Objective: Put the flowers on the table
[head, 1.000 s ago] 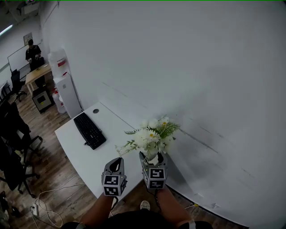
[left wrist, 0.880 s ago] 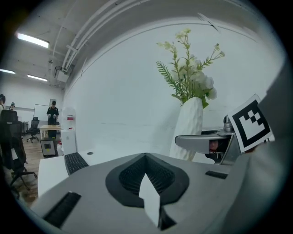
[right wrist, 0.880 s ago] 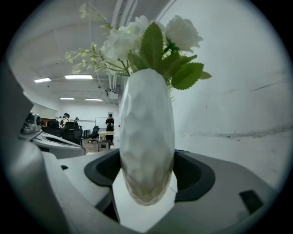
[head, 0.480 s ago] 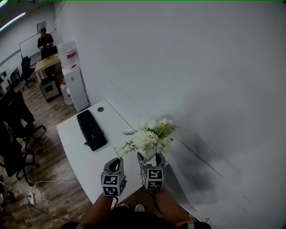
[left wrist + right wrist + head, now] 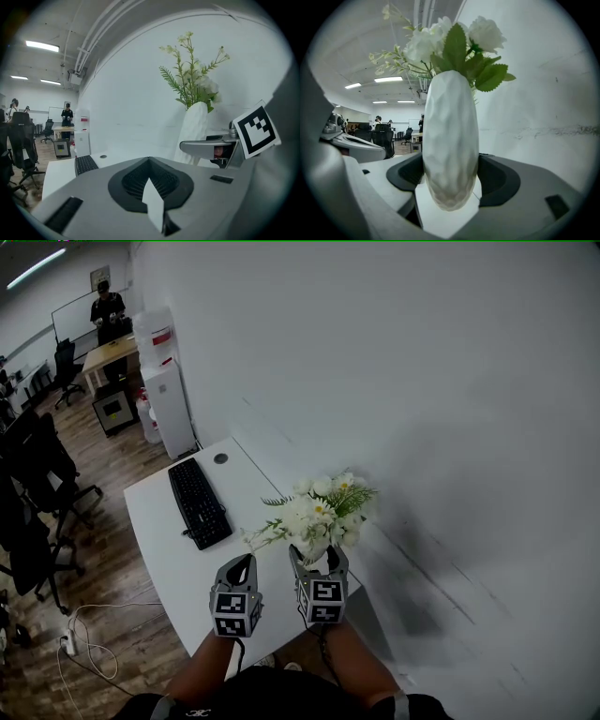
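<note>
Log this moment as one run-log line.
right gripper: shut on vase | vase: upright, holds flowers, over table near wall | left gripper: shut, empty, beside right | task: flowers not confirmed set down

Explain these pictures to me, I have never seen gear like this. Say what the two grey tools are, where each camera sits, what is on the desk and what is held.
There is no robot here. A person holds a two-jaw gripper in each hand, and the marker cubes are part of the grippers. One picture comes from a camera on the person's head, looking down. The other two come from cameras riding on the grippers, looking along their jaws. The left gripper is shut and empty. The right gripper is clamped on a white vase of white flowers, held upright over the near end of the white table. A black keyboard lies farther along the table.
</note>
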Demonstrator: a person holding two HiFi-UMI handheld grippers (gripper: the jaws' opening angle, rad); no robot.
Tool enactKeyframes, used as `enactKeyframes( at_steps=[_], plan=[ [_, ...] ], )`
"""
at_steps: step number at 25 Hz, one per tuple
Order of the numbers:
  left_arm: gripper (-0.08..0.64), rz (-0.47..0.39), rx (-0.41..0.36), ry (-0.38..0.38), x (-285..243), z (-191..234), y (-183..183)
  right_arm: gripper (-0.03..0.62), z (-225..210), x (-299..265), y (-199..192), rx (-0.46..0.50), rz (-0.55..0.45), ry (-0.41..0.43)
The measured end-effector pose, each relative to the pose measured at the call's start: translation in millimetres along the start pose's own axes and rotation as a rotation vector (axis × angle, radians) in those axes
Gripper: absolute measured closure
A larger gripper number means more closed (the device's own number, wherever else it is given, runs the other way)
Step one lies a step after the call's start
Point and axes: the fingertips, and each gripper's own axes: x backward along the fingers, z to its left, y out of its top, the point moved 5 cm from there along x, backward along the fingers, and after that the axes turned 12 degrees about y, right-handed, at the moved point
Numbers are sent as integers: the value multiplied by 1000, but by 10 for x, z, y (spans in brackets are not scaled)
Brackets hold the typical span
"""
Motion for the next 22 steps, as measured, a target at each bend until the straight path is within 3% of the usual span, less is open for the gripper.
enactKeyframes(
  at_steps=[5,10,15,22],
  plan=[
    [560,27,44,-4,-196,146,66,227,-86,-318,3,14,28,-11],
    [560,76,75,-6,-355,223,-111,227,-198,-557,-244,-1,62,-14],
    [560,124,78,-4,-485,302,-290,227,-345,-823,-466,67,50,-17],
    [559,177,79,4,-601,405,-566,227,-567,-1121,-894,73,117,-63]
  ],
)
